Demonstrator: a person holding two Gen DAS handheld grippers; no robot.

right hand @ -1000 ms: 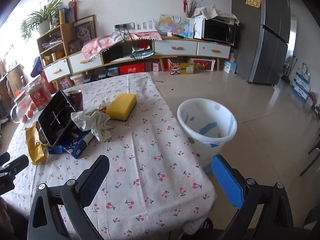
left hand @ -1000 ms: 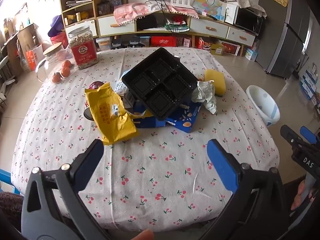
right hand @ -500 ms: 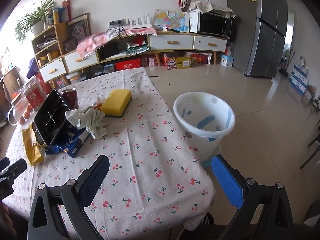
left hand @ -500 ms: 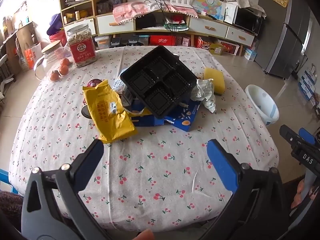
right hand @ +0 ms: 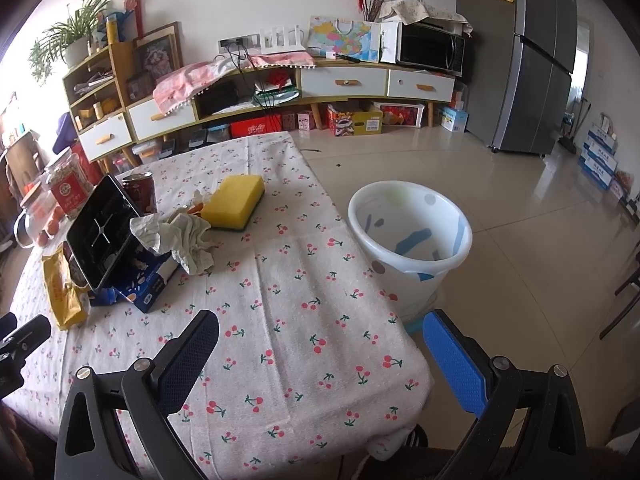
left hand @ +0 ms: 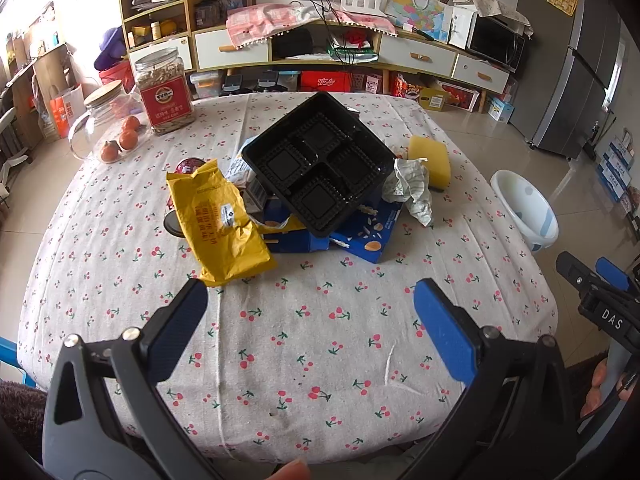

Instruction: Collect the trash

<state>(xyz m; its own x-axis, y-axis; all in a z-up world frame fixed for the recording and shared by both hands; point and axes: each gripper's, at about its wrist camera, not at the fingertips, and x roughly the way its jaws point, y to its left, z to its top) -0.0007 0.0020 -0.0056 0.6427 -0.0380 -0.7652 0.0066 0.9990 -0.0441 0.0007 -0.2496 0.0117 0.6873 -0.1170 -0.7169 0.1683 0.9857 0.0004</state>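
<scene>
A pile of trash lies mid-table: a black compartment tray tilted on a blue carton, a yellow bag, crumpled paper and a red can. The tray and the paper also show in the right wrist view. A white bin stands on the floor right of the table, also in the left wrist view. My left gripper is open and empty above the near table edge. My right gripper is open and empty over the near right corner.
A yellow sponge lies by the paper. A nut jar and a glass jar with oranges stand at the far left. The table has a cherry-print cloth. Shelves and a fridge line the room.
Both grippers have drawn back and risen slightly, so the table and bin look a little farther off. Both stay open. Nothing on the table has moved.
</scene>
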